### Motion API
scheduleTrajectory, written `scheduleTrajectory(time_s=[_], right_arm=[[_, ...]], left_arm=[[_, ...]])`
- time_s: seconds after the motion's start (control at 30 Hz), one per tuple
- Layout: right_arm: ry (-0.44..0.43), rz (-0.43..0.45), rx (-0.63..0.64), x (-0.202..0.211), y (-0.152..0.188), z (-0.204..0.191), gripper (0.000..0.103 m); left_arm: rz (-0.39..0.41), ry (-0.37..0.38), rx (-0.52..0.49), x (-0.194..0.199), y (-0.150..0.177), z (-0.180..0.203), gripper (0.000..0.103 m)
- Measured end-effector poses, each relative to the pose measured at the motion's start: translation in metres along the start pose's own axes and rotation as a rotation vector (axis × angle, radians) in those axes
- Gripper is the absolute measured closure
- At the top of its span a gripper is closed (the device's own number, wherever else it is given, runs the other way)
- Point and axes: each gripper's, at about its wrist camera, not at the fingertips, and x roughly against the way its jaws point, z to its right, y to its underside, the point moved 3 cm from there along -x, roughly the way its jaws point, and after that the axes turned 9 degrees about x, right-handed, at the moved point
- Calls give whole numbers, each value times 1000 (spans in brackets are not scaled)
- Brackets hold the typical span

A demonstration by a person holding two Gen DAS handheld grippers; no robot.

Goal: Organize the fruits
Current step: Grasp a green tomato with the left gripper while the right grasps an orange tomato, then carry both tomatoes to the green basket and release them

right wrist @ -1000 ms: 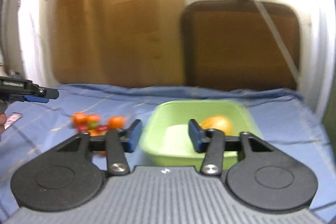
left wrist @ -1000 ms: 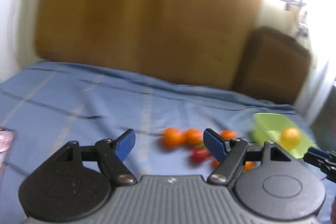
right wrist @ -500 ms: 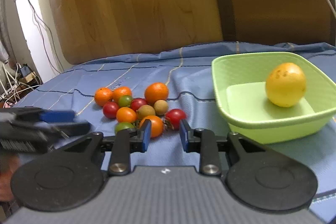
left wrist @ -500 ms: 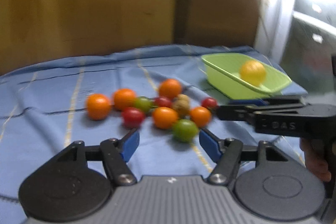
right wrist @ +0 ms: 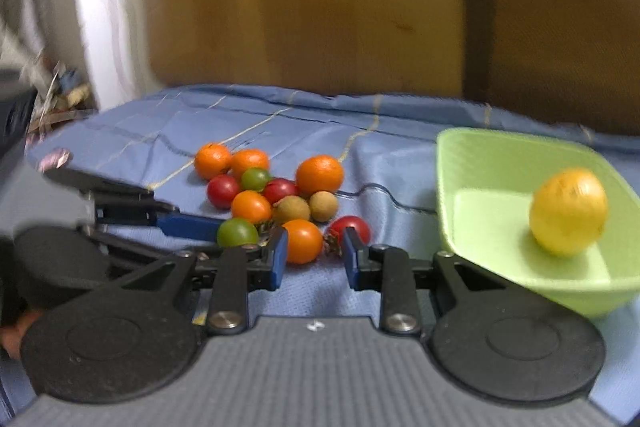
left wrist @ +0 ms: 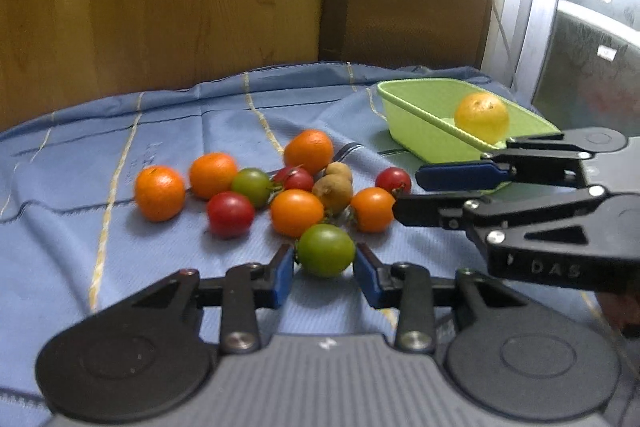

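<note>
Has brought the left tool (left wrist: 325,269) down from a blurred, wide-jawed sweep over the blue cloth (left wrist: 120,259) to the near edge of the fruit pile. Has just drawn its jaws in, and now clamps the green tomato (left wrist: 326,250) between both blue pads, still resting on the cloth. Leaves mandarins, red tomatoes and two brown fruits crowded close behind it, with an orange tomato (right wrist: 302,241) just to its right. Has swung the right tool (right wrist: 314,259) away from the green basket (right wrist: 480,155) toward that same pile and narrowed its jaws. Holds them slightly apart and gripping nothing, the orange tomato just ahead of the tips. Crowds that side with a red tomato (right wrist: 352,229) whose stem points at the right pad. Keeps the basket well apart at far right, with one yellow fruit (right wrist: 568,211) inside.
</note>
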Motion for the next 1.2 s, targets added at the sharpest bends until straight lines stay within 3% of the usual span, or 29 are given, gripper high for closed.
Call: scheduleTrajectory(time_s=[0.1, 0.3, 0.37, 0.57, 0.73, 1.03, 1.17, 1.2], right_arm=[[-16, 10, 215, 3, -3, -19, 71], [-11, -42, 383, -15, -4, -30, 68], [-2, -61, 426, -23, -3, -30, 59], [11, -60, 521, -31, -2, -35, 61], [34, -63, 522, -27, 0, -38, 68], [-10, -28, 262, 32, 19, -33, 68], [43, 13, 152, 62, 29, -14, 68], [93, 51, 118, 77, 27, 1, 68]], left_arm=[[5, 5, 31, 11, 5, -14, 70], [4, 4, 52, 20, 11, -27, 69], [7, 6, 49, 20, 12, -27, 69], [17, -1, 24, 21, 15, -20, 69], [13, 15, 24, 27, 19, -15, 69], [-11, 93, -33, 25, 23, 22, 69], [3, 135, -65, 20, 2, 47, 69], [10, 152, -71, 18, -6, 54, 69]])
